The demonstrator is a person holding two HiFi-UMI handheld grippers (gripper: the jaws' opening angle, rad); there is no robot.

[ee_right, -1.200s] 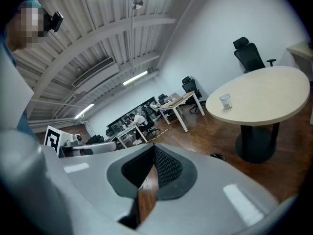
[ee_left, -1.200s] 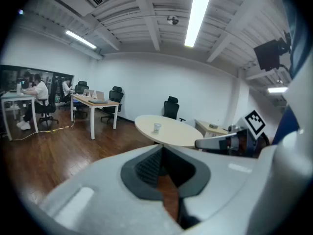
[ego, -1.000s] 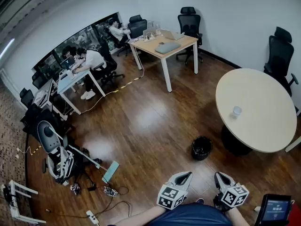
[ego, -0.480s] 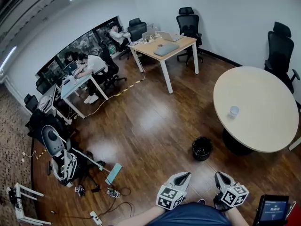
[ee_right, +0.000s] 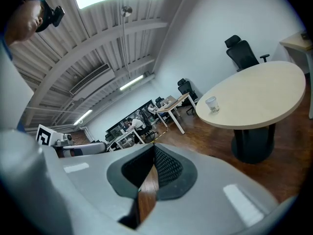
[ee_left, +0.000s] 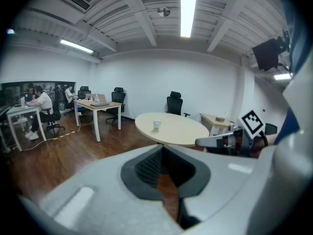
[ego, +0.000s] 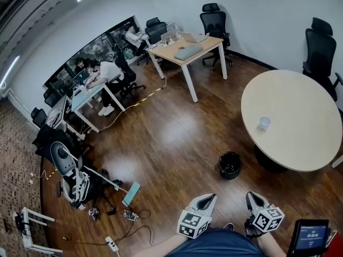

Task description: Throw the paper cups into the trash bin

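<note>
A single paper cup (ego: 264,122) is standing upright on the round pale desk (ego: 300,98). It is small and white, with its open mouth facing up and a faint greyish tint on its side in the right gripper view. It is sitting alone on the desktop, on the side that faces the open wooden floor (ego: 166,138). The trash bin (ego: 230,165) (round, black, dark inside) is resting on that floor just beside the desk's dark pedestal, well apart from the cup.

The left gripper (ego: 210,198) and the right gripper (ego: 251,196) are hovering low in the head view, close to the person's body and pointing towards the bin and desk. Each one is pressing its jaws together at the tips with nothing between them, and only floor is showing through the hollow of the pads. Neither is touching the cup or the bin.

Compared with a second ago, the desk and cup are lying slightly further left and higher in the head view, and the bin is sitting a touch higher. The cup is keeping its spot on the desktop, and both grippers are staying pressed together in the same lower part of the picture.
</note>
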